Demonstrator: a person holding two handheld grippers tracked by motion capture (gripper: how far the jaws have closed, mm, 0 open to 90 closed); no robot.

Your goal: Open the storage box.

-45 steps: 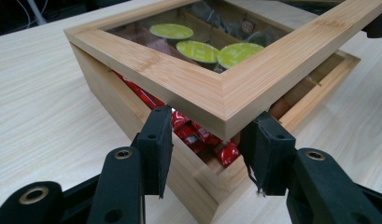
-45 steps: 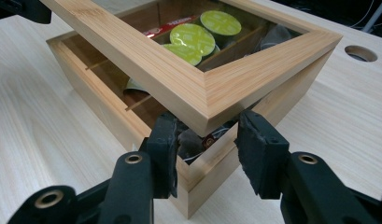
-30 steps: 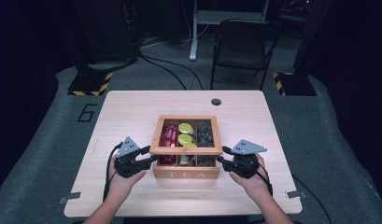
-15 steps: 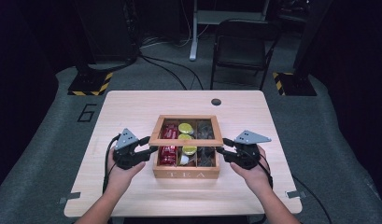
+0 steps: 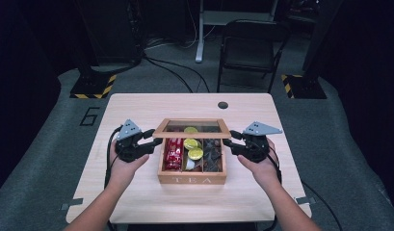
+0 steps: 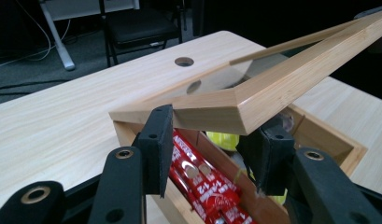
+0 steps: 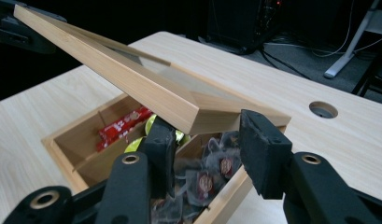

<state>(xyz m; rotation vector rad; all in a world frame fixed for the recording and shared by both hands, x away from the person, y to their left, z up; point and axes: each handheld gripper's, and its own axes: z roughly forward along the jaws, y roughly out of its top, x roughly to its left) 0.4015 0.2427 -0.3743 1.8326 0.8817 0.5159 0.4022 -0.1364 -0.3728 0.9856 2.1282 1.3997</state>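
High view first: the tea box (image 5: 192,179) sits at the middle of the table (image 5: 137,106), and its glass-paned lid (image 5: 192,128) is tilted up at the front, hinged along the far edge. The left gripper (image 5: 153,142) pinches the lid's left front corner, the right gripper (image 5: 228,142) the right front corner, one hand on each side of the box.

Left gripper view now: the jaws are clamped on the lid corner (image 6: 235,109), one pad outside the frame, the other tucked under it. Below sit red packets (image 6: 202,184) in the nearest compartment, something yellow beyond.

Right gripper view: same story, jaws closed on the opposite corner (image 7: 198,116), one pad under the frame, one on the outer edge. Dark tea bags (image 7: 207,179) lie in the compartment beneath, red packets farther off.

Doing this well, I'd say, means raising both corners at an even pace so the frame doesn't twist, and following the hinge's arc instead of pulling straight up. Keep the pinch firm but shallow on the wood, off the glass, and watch that the box itself doesn't lift or slide.
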